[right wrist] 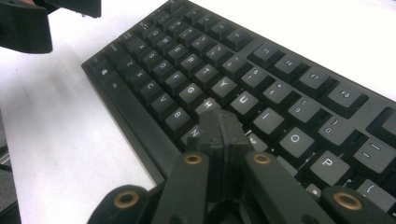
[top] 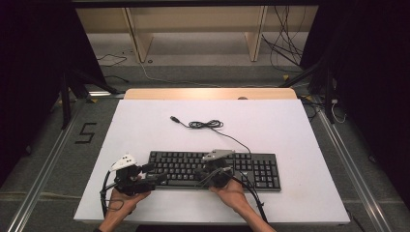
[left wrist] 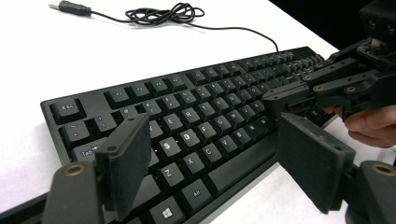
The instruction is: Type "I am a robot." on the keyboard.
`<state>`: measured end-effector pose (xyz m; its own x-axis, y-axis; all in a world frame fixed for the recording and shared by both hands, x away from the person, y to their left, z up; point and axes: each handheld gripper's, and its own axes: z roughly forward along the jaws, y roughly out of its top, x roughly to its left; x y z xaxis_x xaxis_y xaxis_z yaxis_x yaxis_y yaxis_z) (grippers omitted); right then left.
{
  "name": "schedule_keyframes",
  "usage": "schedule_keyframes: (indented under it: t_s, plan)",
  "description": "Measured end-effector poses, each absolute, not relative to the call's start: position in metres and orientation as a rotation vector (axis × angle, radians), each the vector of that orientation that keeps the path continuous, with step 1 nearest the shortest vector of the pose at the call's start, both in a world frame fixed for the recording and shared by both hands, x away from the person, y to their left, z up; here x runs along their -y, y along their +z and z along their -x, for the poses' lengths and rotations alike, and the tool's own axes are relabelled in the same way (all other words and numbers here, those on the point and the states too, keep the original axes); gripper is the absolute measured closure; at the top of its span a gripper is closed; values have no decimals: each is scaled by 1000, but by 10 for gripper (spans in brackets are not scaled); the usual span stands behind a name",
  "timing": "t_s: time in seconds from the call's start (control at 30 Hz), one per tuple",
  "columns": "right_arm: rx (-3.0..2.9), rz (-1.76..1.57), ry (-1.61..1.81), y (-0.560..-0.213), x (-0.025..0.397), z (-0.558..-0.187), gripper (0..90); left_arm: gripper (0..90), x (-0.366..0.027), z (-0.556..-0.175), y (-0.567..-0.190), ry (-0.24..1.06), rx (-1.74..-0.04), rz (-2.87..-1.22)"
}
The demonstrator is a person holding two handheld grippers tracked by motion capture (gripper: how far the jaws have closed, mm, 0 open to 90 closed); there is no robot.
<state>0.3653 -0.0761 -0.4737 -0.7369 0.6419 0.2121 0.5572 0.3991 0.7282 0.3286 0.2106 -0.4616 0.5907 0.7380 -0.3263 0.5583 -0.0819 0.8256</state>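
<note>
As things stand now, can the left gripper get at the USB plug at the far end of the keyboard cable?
Probably yes. The left gripper is open at the keyboard front-left, and bare table lies between it and the USB plug, with nothing in the way.

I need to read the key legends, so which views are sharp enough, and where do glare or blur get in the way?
Left gripper view: the flat black plastic keyboard has crisp near legends, far rows soften, and the open left gripper pads blur. Right gripper view: letters read clearly, though the shut right gripper hides some. High view: legends too small; the white table board is bright and evenly lit.
</note>
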Motion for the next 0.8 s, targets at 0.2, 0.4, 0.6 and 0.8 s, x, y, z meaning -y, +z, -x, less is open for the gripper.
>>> schedule_keyframes:
  t_s: [0.2, 0.4, 0.6, 0.8]
  plan:
    - [-2545, -1093, 1248, -475, 75, -366, 900, 255, -211, -327, -461, 212, -1061, -1753]
    - [-2551, -1093, 1239, -476, 75, -366, 900, 250, -211, -327, -461, 214, -1056, -1750]
    - [-2559, -1095, 1231, -478, 75, -366, 900, 248, -210, -326, -461, 215, -1054, -1751]
    - [-2572, -1094, 1201, -480, 74, -366, 900, 247, -211, -327, -461, 215, -1058, -1750]
